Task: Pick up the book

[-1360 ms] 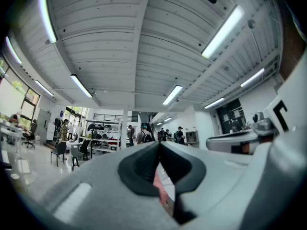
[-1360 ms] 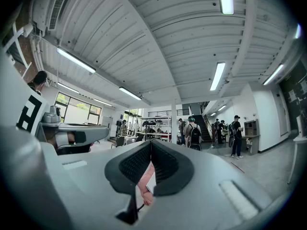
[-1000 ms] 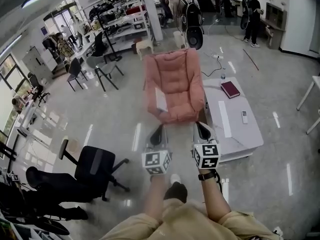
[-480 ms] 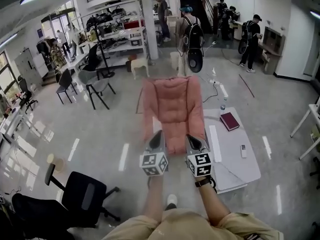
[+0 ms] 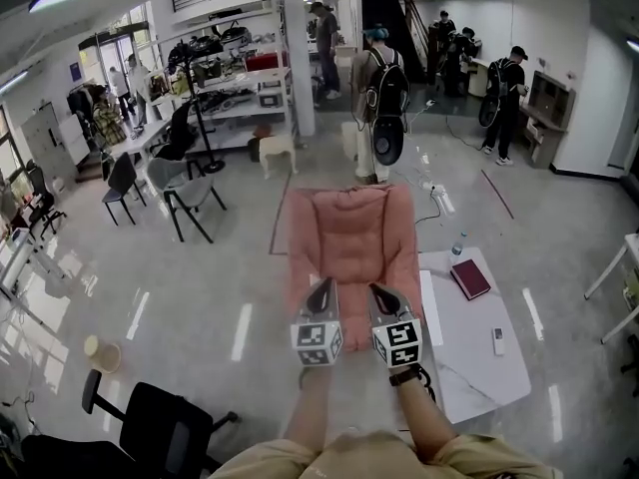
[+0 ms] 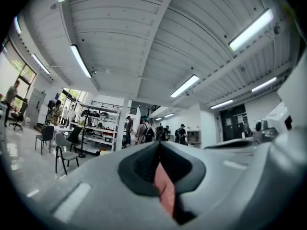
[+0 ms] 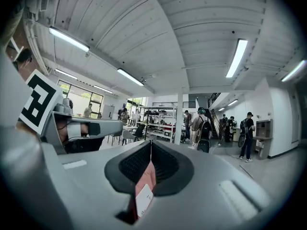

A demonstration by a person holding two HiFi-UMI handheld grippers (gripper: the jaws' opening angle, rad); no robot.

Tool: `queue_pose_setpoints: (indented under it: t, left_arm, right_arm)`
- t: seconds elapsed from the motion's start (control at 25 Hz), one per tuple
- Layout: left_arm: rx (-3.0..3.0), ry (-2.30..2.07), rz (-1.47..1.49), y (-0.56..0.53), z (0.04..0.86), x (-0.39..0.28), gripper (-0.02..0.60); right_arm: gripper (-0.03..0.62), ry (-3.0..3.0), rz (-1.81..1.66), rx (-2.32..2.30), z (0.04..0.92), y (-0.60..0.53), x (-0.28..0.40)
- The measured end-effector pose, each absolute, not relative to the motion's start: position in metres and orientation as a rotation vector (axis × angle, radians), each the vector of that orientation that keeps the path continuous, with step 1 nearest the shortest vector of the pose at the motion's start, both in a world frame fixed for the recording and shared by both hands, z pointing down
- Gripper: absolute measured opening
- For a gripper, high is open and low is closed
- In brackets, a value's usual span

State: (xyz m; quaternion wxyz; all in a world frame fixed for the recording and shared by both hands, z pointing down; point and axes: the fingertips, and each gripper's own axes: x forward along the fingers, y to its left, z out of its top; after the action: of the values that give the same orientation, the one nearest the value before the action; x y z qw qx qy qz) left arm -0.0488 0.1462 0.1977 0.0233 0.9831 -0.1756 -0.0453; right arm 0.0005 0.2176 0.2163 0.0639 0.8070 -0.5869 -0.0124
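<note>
A dark red book (image 5: 470, 278) lies on the far end of a low white table (image 5: 482, 375), right of a pink armchair (image 5: 349, 230). My left gripper (image 5: 323, 287) and right gripper (image 5: 378, 291) are held level side by side in front of the armchair's seat, well left of the book. Both are shut with nothing between the jaws. In the left gripper view the closed jaws (image 6: 159, 145) show only pink cushion through the gap below them. The right gripper view (image 7: 151, 143) shows the same cushion, with a white flat item (image 7: 143, 200) on it.
A white remote (image 5: 498, 341) lies on the table and a bottle (image 5: 457, 247) stands at its far end. A black office chair (image 5: 165, 429) is at the lower left. Grey chairs (image 5: 185, 190), shelving (image 5: 235, 78) and several people (image 5: 384, 93) fill the back of the room.
The person has walked forward toward the armchair and table, carrying both shut grippers along. The office chair has slid down and left in the view.
</note>
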Motion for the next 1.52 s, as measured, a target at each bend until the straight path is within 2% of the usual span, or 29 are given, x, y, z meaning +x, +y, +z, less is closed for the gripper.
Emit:
queue_pose_setpoints:
  t: [0.24,0.52,0.76,1.04,1.16,1.28,1.52]
  left_arm:
    - [3.01,-0.558,-0.067,0.101,0.222,-0.017,0.002]
    - [2.91,-0.539,0.028,0.063,0.293,0.018,0.002]
    - [2.856,-0.662,0.124,-0.006,0.351,0.05,0.002]
    - [2.625,-0.824,0.269,-0.064,0.437,0.061,0.003]
    - [2.54,-0.854,0.324,-0.083,0.476,0.065,0.003]
    - [2.449,-0.894,0.41,-0.087,0.522,0.061,0.031]
    - [2.221,-0.971,0.51,-0.074,0.611,0.044,0.083]
  right_arm:
    - [0.011,-1.745,0.039,2.428,0.235,0.182,0.041]
    - [0.011,-1.822,0.188,2.348,0.296,0.126,0.09]
    - [0.015,-1.985,0.292,2.056,0.348,0.037,0.138]
    - [0.036,-2.163,0.503,1.666,0.449,-0.033,0.173]
    - [0.069,-2.179,0.565,1.532,0.492,-0.059,0.186]
    - [0.112,-2.187,0.609,1.39,0.532,-0.078,0.193]
    - [0.144,-2.179,0.65,1.119,0.61,-0.116,0.207]
